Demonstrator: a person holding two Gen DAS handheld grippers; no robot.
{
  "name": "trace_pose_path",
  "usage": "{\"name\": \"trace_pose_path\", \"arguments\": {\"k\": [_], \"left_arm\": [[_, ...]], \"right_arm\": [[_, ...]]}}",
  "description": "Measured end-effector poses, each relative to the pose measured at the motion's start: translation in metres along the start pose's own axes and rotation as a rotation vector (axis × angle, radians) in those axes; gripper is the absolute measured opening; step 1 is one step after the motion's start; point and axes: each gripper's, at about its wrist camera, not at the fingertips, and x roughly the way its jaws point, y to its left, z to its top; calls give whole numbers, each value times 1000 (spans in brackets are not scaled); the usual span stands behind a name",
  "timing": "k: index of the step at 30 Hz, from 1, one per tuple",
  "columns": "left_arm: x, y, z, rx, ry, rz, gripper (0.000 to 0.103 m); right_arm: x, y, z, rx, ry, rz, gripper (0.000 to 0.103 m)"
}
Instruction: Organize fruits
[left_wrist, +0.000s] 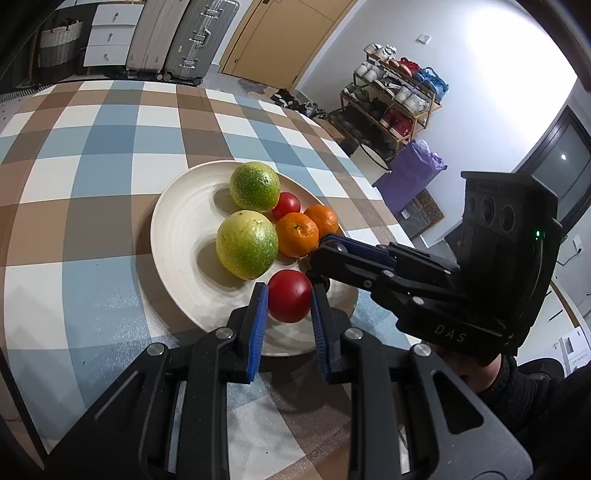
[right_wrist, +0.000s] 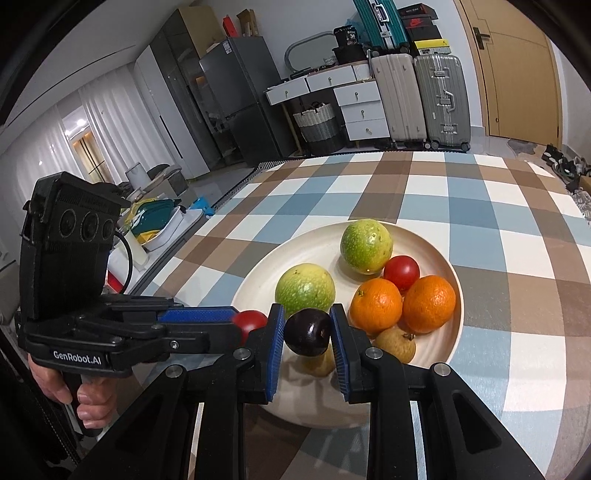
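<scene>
A cream plate (left_wrist: 177, 229) (right_wrist: 258, 280) on the checked table holds two green citrus fruits (left_wrist: 246, 249) (left_wrist: 255, 186), two oranges (left_wrist: 297, 234) (left_wrist: 322, 219) and a small tomato (left_wrist: 286, 205). My left gripper (left_wrist: 289, 299) is shut on a red tomato (left_wrist: 289, 301) over the plate's near rim. My right gripper (right_wrist: 307, 330) is shut on a dark purple plum (right_wrist: 307, 332) just above the plate; it reaches in from the right in the left wrist view (left_wrist: 325, 254). Two small tan fruits (right_wrist: 397, 345) lie under and beside the plum.
The checked tablecloth (left_wrist: 92, 184) covers the table; its right edge (left_wrist: 373, 184) drops to the floor. A shoe rack (left_wrist: 391, 96) and purple bag (left_wrist: 410, 173) stand beyond. Suitcases (right_wrist: 439, 99) and drawers (right_wrist: 364, 110) stand behind the table.
</scene>
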Motion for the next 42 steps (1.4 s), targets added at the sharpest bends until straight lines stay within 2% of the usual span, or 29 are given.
{"name": "trace_pose_path", "arguments": {"k": [5, 8, 10, 12, 19, 24, 29, 35, 40, 42], "left_arm": [[4, 0, 2, 5, 9, -4, 21], [6, 1, 3, -1, 10, 8, 21], [6, 2, 3, -8, 9, 12, 21], [5, 2, 3, -7, 7, 15, 23], [-5, -2, 1, -1, -13, 43, 24], [-15, -7, -2, 6, -37, 76, 39], [-26, -16, -4, 9, -61, 92, 45], [-41, -32, -8, 39, -95, 119, 57], [-55, -43, -11, 43, -135, 189, 73], [-61, -46, -12, 38, -152, 222, 78]], "right_arm": [[4, -2, 3, 6, 1, -1, 25], [6, -2, 2, 0, -2, -49, 27], [6, -5, 2, 12, -4, -48, 43], [1, -8, 2, 34, -22, -30, 48], [-13, -12, 2, 60, -67, -22, 49], [-23, -10, 1, 63, -89, -21, 49], [-36, -6, -1, 54, -119, -35, 51], [-52, 0, -4, 49, -145, -38, 53], [-69, 9, -8, 34, -186, -49, 70], [-76, 12, -9, 29, -203, -56, 74]]}}
